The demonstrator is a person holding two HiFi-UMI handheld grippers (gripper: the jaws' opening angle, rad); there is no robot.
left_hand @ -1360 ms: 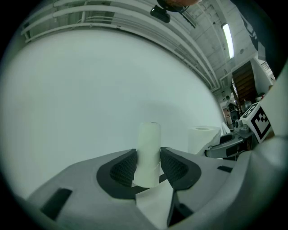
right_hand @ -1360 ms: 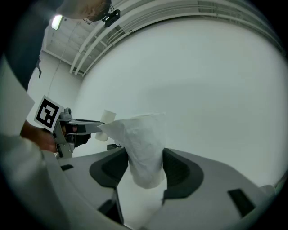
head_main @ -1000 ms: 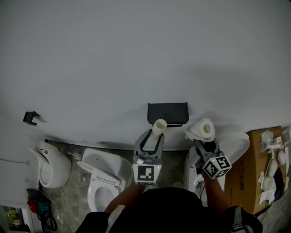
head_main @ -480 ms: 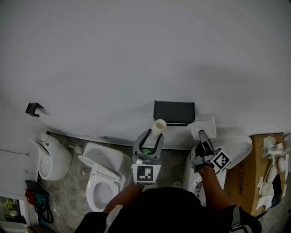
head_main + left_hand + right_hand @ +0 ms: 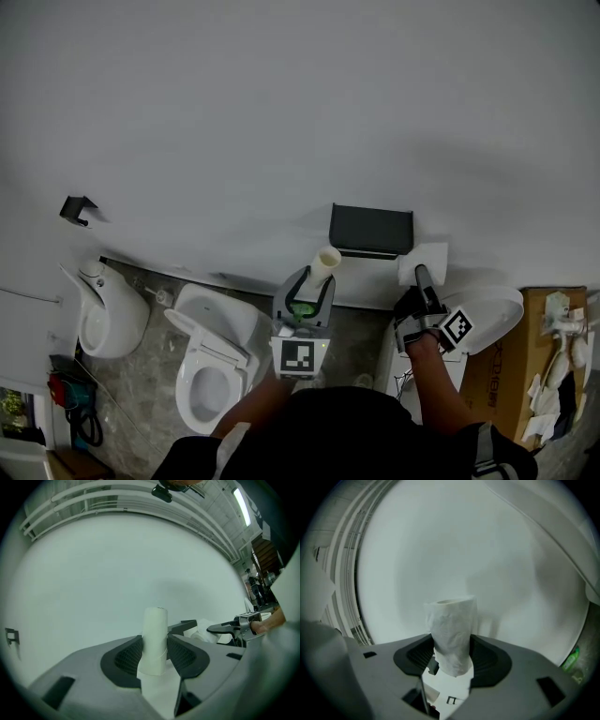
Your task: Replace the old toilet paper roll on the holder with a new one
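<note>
The black paper holder (image 5: 370, 230) hangs on the white wall. Just below and left of it, my left gripper (image 5: 317, 281) is shut on an empty cardboard tube (image 5: 326, 262) that sticks up past the jaws. In the left gripper view the tube (image 5: 154, 637) stands pinched between both pads of that gripper (image 5: 154, 654). My right gripper (image 5: 422, 276) is shut on a new white paper roll (image 5: 424, 262) beside the holder's right end. The right gripper view shows the roll (image 5: 451, 632) squeezed between its pads, with that gripper (image 5: 451, 657) facing the bare wall.
Below the wall stand a white toilet (image 5: 212, 366) with its lid up, a white urinal-like bowl (image 5: 103, 319) at the left and another white seat (image 5: 487, 319) at the right. A cardboard box (image 5: 511, 375) sits at the far right. A small black hook (image 5: 77, 208) is on the wall.
My right gripper has rolled, so the new roll shows its side instead of its open end, and it sits closer to the holder's right end. The left gripper with the tube drifted left of the holder.
</note>
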